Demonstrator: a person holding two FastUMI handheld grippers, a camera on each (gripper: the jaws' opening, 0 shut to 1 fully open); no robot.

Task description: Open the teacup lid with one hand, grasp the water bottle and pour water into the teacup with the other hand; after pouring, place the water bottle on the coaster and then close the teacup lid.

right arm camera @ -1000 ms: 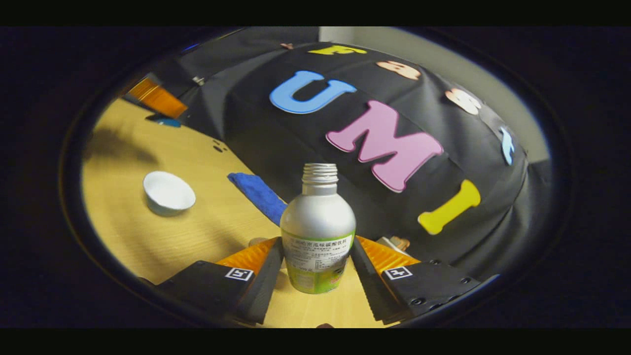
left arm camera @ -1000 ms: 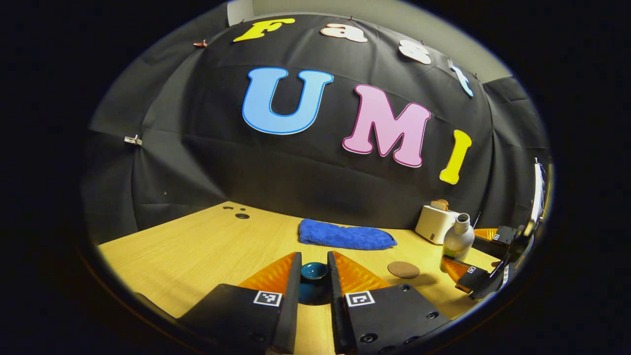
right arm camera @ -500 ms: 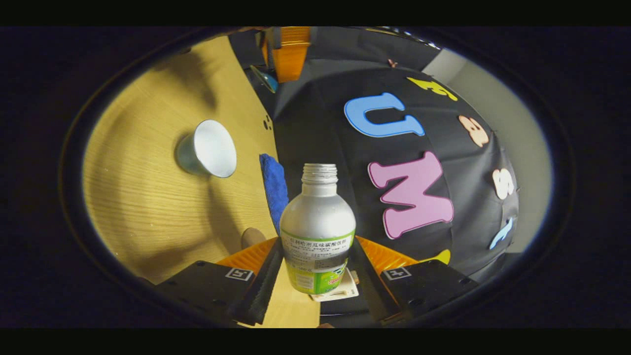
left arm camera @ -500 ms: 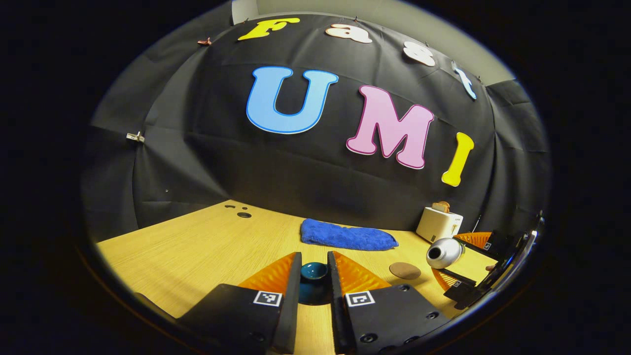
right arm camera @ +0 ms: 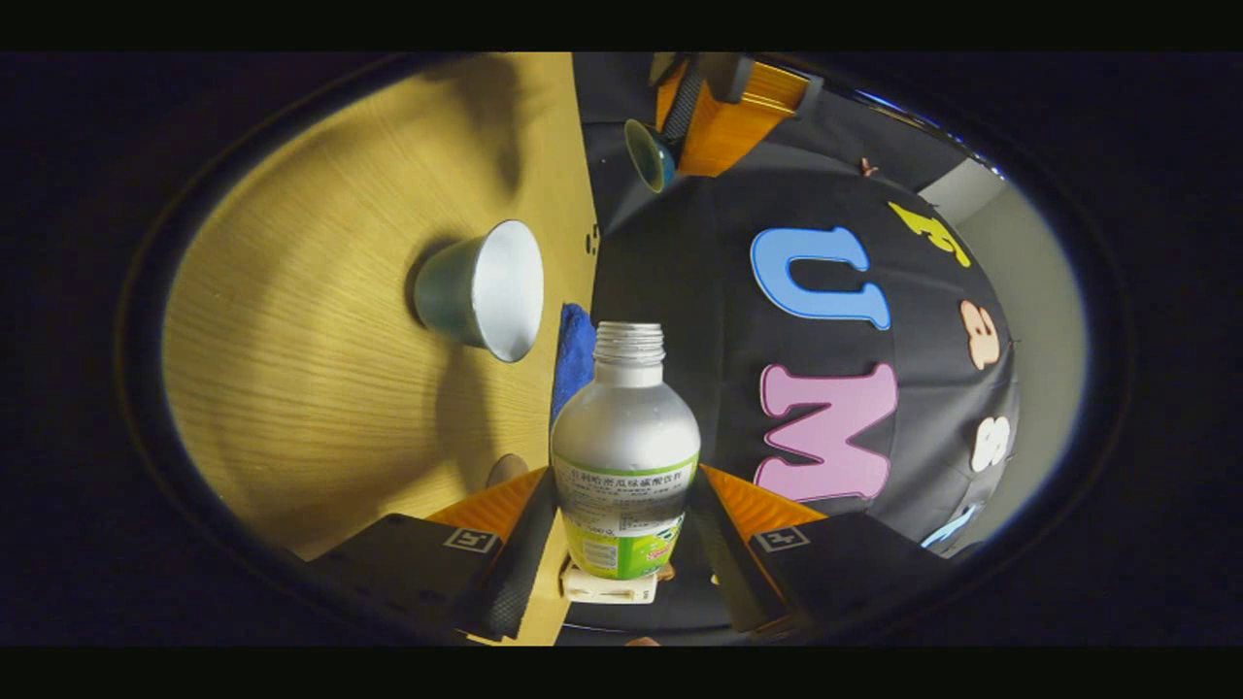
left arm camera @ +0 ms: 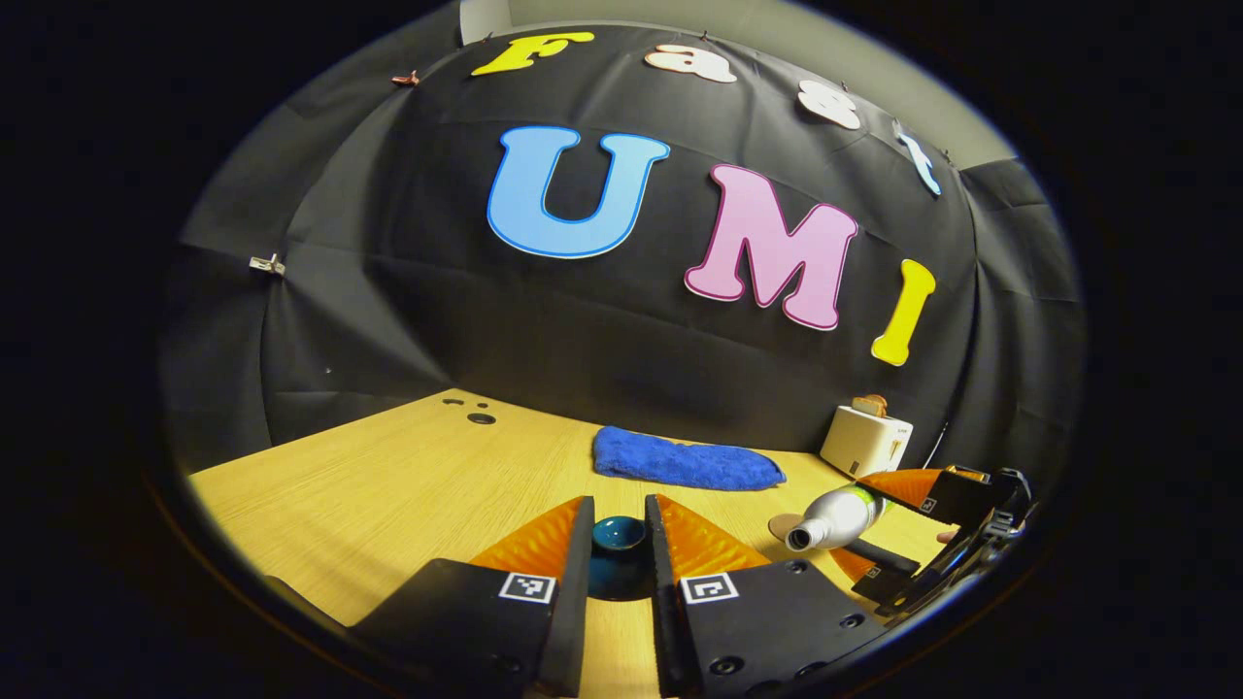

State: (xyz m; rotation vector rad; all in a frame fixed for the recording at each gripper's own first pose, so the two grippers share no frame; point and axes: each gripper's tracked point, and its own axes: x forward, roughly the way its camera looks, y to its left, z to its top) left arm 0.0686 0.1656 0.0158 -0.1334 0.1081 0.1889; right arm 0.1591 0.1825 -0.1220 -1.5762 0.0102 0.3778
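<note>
Tipped further since a second ago, our one silver water bottle, uncapped, is clamped in the right gripper toward one teacup; left gripper pinches one teal lid.

Worktop layout, left gripper view

Towel lies at the back by the wall; toaster stands right of it; coaster sits in front, between them, on the worktop.

Lighting: dim booth, warm overhead light on pale wooden tabletop; soft shadows; strong fisheye bending at edges; focus sharp.
</note>
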